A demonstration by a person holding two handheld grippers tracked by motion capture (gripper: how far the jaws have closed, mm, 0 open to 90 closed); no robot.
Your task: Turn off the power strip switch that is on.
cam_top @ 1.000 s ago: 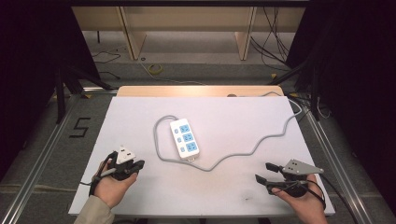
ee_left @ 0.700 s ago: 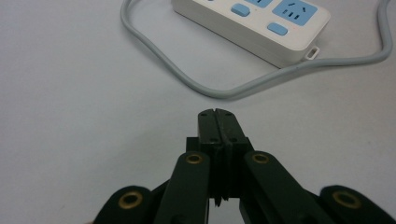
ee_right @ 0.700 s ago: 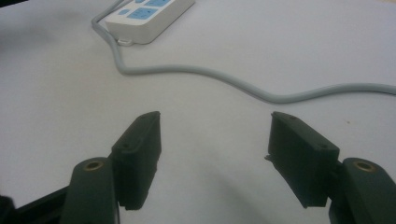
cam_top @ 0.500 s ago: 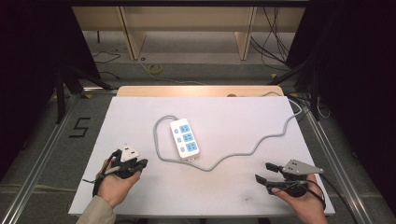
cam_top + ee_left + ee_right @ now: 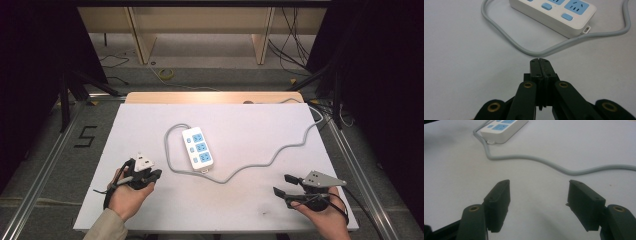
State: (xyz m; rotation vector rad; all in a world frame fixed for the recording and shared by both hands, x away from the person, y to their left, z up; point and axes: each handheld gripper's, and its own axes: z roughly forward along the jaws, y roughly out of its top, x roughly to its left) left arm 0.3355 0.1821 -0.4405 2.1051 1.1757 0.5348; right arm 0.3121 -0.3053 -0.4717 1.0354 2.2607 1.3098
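Holding your left tool (image 5: 150, 176) pressed together near the power strip (image 5: 197, 148) and its cable (image 5: 260, 164), you keep your right tool (image 5: 281, 186) spread apart farther away.

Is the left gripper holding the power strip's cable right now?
No, the left gripper is shut on nothing, short of the grey cable on the table.

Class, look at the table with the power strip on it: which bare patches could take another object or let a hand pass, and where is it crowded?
Free: the far right of the table, beyond the grey cable; the left strip beside the power strip; the near edge between the left tool and right tool. Crowded: the middle, where strip and looping cable lie.
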